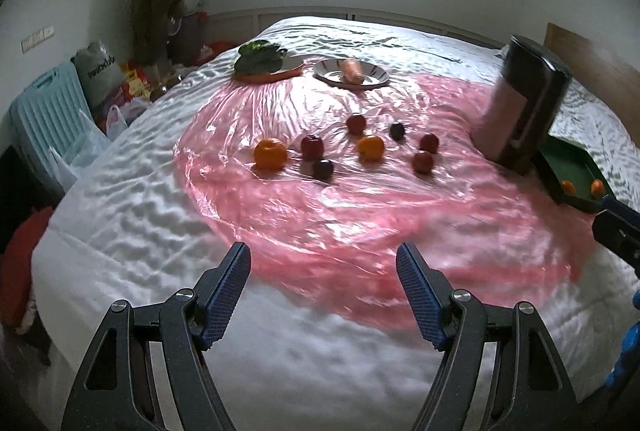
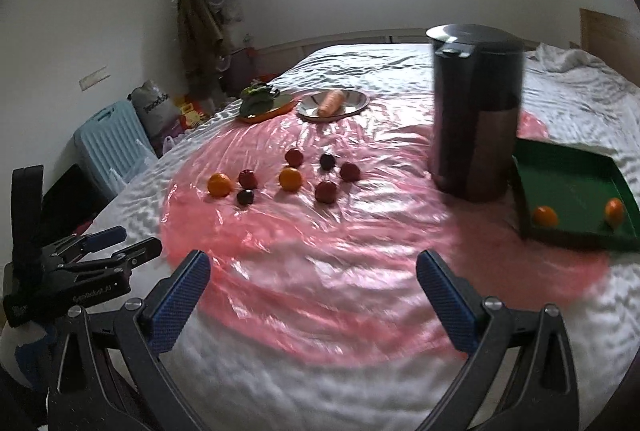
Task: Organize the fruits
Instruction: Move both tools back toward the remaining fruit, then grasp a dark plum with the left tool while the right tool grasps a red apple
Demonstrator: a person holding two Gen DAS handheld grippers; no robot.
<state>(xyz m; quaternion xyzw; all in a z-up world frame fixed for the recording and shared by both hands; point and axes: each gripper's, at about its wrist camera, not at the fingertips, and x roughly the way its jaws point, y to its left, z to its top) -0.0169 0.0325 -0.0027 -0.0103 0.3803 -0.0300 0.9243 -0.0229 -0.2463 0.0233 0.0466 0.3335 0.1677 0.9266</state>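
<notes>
left tool apart, empty | right tool apart, empty | fruits on pink sheet

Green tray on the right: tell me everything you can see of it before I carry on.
The green tray is a shallow, square-cornered dish with low raised walls, darker outside, looking like plastic. It lies flat on the bed at the right edge of the pink plastic sheet, just right of the tall dark canister. Two small oranges sit near its front wall. Neither gripper touches it.
</notes>
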